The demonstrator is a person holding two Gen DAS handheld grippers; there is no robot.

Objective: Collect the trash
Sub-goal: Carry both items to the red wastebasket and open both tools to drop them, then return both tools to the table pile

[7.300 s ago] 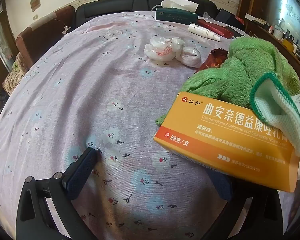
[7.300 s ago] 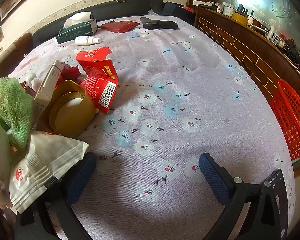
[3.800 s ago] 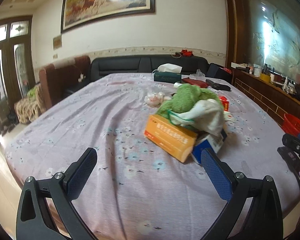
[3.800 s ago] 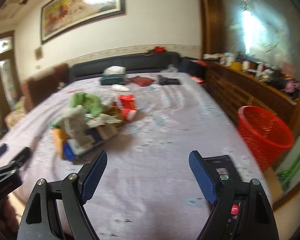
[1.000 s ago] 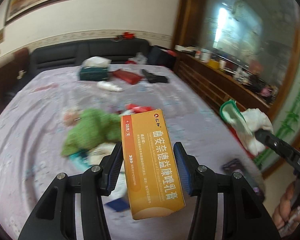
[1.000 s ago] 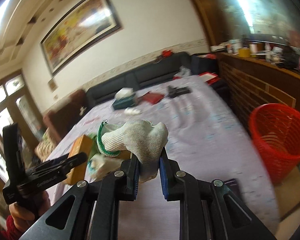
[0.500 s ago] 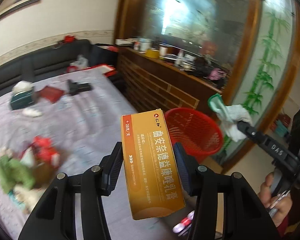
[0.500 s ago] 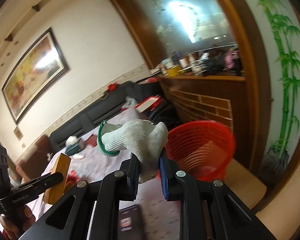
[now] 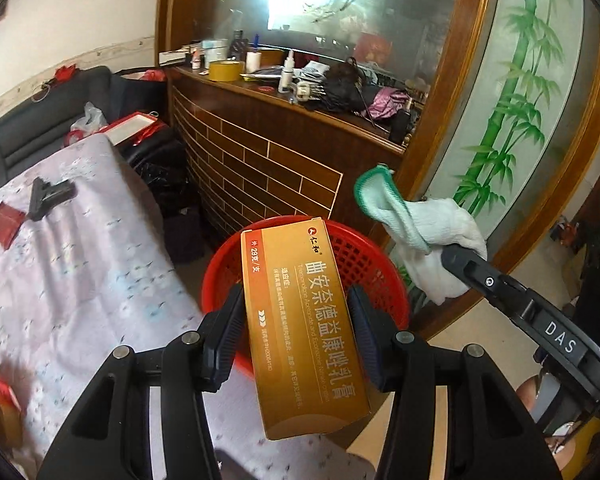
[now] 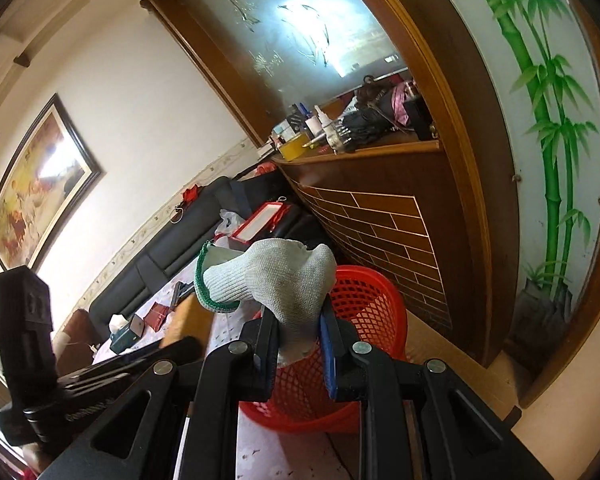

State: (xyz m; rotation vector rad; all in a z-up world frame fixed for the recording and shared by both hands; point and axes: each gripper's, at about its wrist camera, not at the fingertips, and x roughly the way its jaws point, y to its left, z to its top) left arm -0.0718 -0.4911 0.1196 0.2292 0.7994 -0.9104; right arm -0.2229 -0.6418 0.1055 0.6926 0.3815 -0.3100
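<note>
My left gripper (image 9: pixel 296 322) is shut on an orange medicine box (image 9: pixel 300 320) and holds it upright above the near rim of a red mesh basket (image 9: pixel 364 264). My right gripper (image 10: pixel 298 326) is shut on a white knit glove with a green cuff (image 10: pixel 268 276), held over the same red basket (image 10: pixel 364 304). In the left wrist view the glove (image 9: pixel 424 240) hangs at the basket's right side, and the right gripper's tips are hidden behind it.
The basket stands on the floor between the flowered table (image 9: pixel 72 280) and a brown brick-pattern cabinet (image 9: pixel 276 168) with clutter on top. A bamboo-painted glass panel (image 9: pixel 512 128) rises behind. A black sofa (image 10: pixel 168 252) and more trash (image 9: pixel 0 392) lie to the left.
Both grippers have swung right and closer to the red basket, which now sits directly under the box and the glove. Both grips are unchanged.
</note>
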